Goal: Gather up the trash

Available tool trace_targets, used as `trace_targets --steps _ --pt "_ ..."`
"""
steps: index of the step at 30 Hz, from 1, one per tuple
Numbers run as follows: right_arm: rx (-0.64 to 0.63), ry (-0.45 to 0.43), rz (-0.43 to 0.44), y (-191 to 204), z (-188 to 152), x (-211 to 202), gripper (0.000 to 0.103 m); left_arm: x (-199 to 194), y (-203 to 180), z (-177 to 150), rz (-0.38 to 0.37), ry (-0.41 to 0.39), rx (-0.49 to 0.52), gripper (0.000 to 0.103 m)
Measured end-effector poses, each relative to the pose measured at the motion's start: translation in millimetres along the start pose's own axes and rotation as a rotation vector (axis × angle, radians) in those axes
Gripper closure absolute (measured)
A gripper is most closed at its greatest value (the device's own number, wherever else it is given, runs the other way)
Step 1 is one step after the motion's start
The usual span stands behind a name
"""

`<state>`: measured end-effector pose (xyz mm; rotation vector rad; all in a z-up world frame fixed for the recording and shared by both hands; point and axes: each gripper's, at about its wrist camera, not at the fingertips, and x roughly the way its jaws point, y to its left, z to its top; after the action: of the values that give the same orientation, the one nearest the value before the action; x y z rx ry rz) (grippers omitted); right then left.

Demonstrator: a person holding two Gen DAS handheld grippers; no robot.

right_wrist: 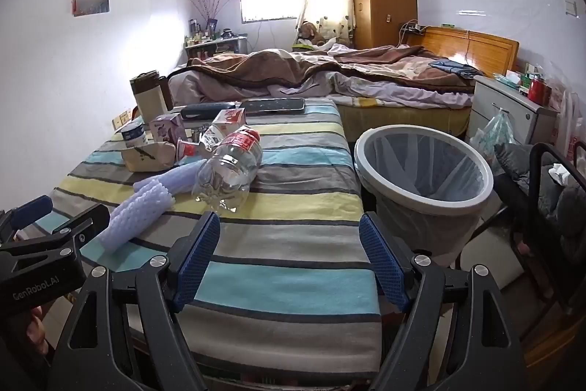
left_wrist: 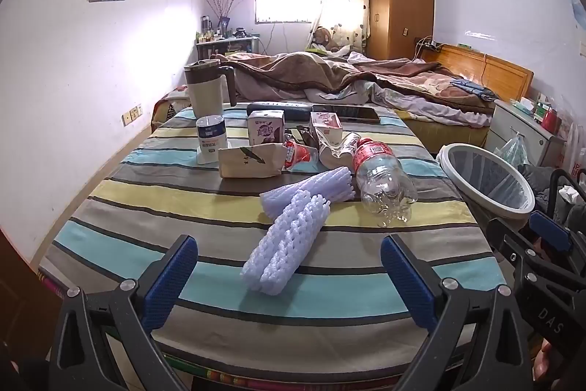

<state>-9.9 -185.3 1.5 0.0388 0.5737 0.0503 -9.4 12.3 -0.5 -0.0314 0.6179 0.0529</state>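
Observation:
Trash lies on a striped table (left_wrist: pixel 183 207): two lilac foam nets (left_wrist: pixel 289 237), an empty clear bottle (left_wrist: pixel 382 182) with a red label, a crushed bottle (left_wrist: pixel 298 152), milk cartons (left_wrist: pixel 265 131) and a paper bag (left_wrist: pixel 249 162). My left gripper (left_wrist: pixel 289 266) is open, its fingers either side of the near foam net, just short of it. My right gripper (right_wrist: pixel 289 255) is open and empty over the table's near right part, the bottle (right_wrist: pixel 229 171) ahead to the left. A lined white bin (right_wrist: pixel 425 167) stands right of the table.
A lidded jug (left_wrist: pixel 207 87), a white can (left_wrist: pixel 209 138), a dark case and a phone (left_wrist: pixel 348 114) sit at the table's far end. Behind is an unmade bed (left_wrist: pixel 366 79), a wardrobe, a nightstand (right_wrist: pixel 512 109) and a dark chair (right_wrist: pixel 553 193) on the right.

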Motion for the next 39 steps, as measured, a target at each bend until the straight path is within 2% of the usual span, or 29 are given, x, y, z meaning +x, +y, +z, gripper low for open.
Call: trace_targets --steps 24,39 --pt "0.004 0.015 -0.004 -2.4 -0.9 1.0 0.024 0.0 0.8 -0.7 0.005 -0.001 0.004 0.002" --pt "0.008 0.035 0.006 -0.3 6.2 11.9 0.024 13.3 4.2 3.0 -0.004 0.038 0.035 0.002"
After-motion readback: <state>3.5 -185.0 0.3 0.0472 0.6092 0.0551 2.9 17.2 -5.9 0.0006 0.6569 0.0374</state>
